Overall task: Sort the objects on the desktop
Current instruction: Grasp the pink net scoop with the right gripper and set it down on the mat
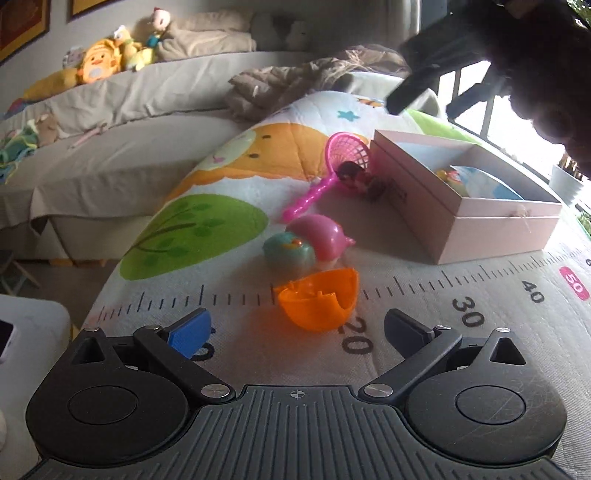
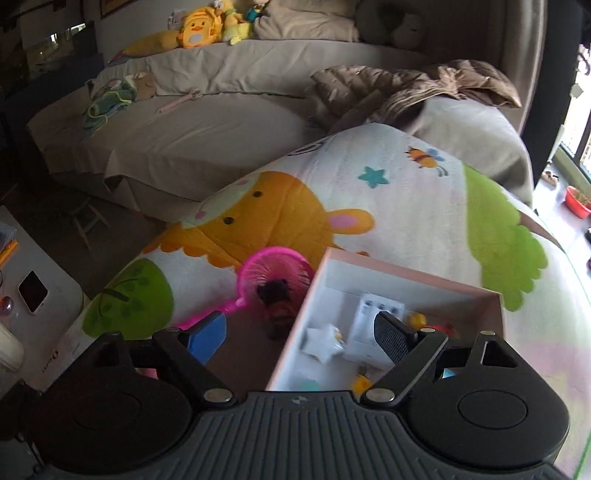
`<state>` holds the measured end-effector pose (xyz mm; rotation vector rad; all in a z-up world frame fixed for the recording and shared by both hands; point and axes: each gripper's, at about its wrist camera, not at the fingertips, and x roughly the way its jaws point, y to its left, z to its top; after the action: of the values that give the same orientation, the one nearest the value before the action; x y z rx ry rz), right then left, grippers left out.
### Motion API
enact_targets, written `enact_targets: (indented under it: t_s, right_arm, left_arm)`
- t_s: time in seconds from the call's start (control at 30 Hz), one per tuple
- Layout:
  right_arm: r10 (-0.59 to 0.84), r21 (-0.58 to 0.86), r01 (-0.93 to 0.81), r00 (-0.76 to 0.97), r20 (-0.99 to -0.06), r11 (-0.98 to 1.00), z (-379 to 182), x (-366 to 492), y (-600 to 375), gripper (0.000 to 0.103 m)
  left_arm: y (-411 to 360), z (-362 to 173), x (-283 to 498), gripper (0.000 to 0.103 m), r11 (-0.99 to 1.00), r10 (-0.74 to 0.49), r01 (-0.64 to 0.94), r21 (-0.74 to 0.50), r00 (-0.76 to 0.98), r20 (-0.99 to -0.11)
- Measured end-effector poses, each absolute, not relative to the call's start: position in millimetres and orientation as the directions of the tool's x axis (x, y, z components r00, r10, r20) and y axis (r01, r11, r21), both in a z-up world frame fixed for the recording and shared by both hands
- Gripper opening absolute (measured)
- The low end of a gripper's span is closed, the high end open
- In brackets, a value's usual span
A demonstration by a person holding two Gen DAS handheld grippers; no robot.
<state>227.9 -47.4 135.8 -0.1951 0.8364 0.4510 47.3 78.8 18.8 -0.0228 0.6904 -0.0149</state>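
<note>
On the cartoon play mat, an orange half shell lies open side up, just ahead of my left gripper. That gripper is open and holds nothing. Behind the shell sit a teal round toy and a pink toy. A pink net with a small dark toy leans by the pink box. My right gripper hangs open and empty over the left wall of the box. Inside the box lie a white star, a white card and yellow toys.
A grey sofa with plush toys and a brown jacket stands behind the mat. At the left, a low white table carries a phone. The mat drops off at its left edge. A red basin sits by the window.
</note>
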Motion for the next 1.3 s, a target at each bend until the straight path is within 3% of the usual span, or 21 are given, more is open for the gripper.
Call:
enact_targets:
  t_s: [0.2,0.33,0.4,0.67,0.93,1.17,1.3]
  right_arm:
    - [0.162,-0.234,-0.459,0.671,-0.723,0.857,100,279,38,0.084]
    - [0.097,-0.262,-0.438,0.643,-0.759,0.860,72,311,59,0.076]
    - [0.080,-0.269,-0.453,0.615,-0.784,0.850,61,315,63,0.061]
    - [0.266,-0.027,-0.565,0.431,-0.862,0.825,65,254,48,0.062]
    - [0.375,0.103,-0.637,0.309,-0.874,0.764,71,175,21,0.059]
    - [0.412,0.101,-0.627,0.374,-0.831,0.772,85,124,-41,0.060]
    - [0.341,-0.014,-0.596,0.480,-0.808,0.803,86,100,-80,0.065]
  left_arm:
    - [85,18,48,0.102,0.996,-0.084,0.056,-0.065,0.765,-0.638]
    - [91,15,46,0.103,0.992,-0.129,0.088,-0.096,0.752,-0.647]
    - [95,14,44,0.103,0.992,-0.126,0.085,-0.095,0.751,-0.648]
    - [100,14,33,0.103,0.989,-0.150,0.104,-0.109,0.747,-0.648]
    - [86,14,15,0.103,0.983,-0.182,0.160,-0.095,0.720,-0.669]
    - [62,12,9,0.103,0.972,-0.213,0.225,-0.073,0.696,-0.685]
    - [45,10,13,0.103,0.963,-0.232,0.263,-0.063,0.682,-0.694]
